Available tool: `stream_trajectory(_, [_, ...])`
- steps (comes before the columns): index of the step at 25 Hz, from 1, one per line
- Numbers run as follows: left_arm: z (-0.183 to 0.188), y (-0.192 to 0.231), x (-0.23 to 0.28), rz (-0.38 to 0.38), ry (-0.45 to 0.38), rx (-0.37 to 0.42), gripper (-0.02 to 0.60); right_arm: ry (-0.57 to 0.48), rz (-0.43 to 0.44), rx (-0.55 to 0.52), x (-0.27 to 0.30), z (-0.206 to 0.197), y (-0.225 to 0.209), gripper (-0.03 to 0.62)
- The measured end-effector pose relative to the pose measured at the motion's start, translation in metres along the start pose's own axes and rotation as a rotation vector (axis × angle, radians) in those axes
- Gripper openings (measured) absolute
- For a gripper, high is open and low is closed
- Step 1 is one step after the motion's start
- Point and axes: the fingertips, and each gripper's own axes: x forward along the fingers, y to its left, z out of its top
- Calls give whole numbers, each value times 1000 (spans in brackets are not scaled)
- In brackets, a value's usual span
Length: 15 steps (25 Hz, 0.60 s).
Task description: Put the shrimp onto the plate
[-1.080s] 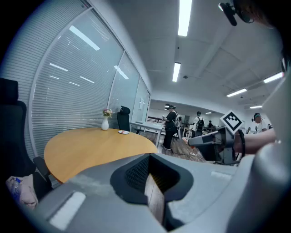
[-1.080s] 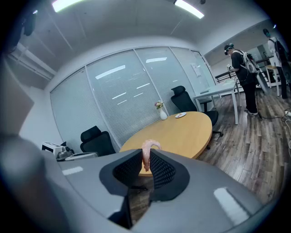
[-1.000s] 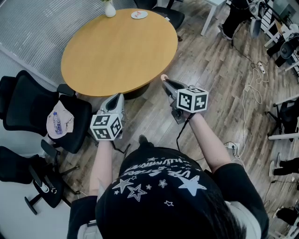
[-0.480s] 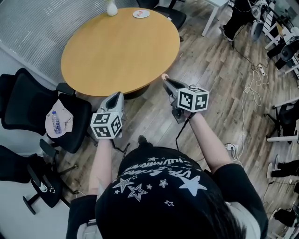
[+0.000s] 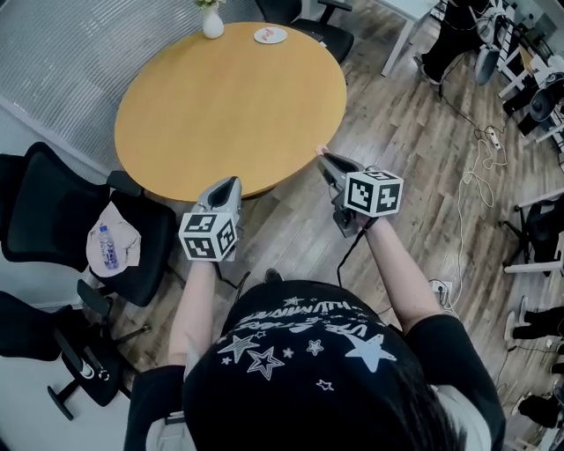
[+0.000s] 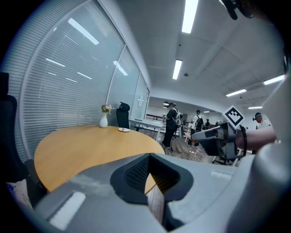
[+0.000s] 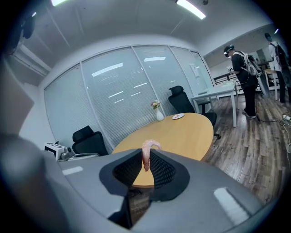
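Observation:
A pink shrimp (image 7: 147,153) is pinched between the dark pads of my right gripper (image 7: 146,166), which is shut on it. In the head view that gripper (image 5: 322,156) hovers over the floor just off the near right edge of the round wooden table (image 5: 229,97), with the shrimp (image 5: 318,151) poking out at its tip. The small white plate (image 5: 270,35) sits at the table's far edge beside a white vase (image 5: 212,24). My left gripper (image 5: 231,181) is shut on nothing, at the table's near edge. The plate (image 6: 123,130) also shows far off in the left gripper view.
Black office chairs (image 5: 53,211) stand at the left, one with a cloth and a bottle (image 5: 107,247) on its seat. Another chair (image 5: 313,22) stands behind the table. Cables (image 5: 476,167) lie on the wood floor at the right. People (image 6: 172,123) stand in the background.
Both grippers have shifted slightly to the right and forward along the table's near edge. The shrimp stays held in the right gripper.

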Motion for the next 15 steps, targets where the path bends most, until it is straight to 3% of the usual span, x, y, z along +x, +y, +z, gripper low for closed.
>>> stream_trajectory(7, [-12,26,22,-49,65,8,2,30,-63,33,20,-3,-19,55])
stream_trajectory(15, [-10,39,45,6,75,-34,2,26,-53,73,40,18,-59,55])
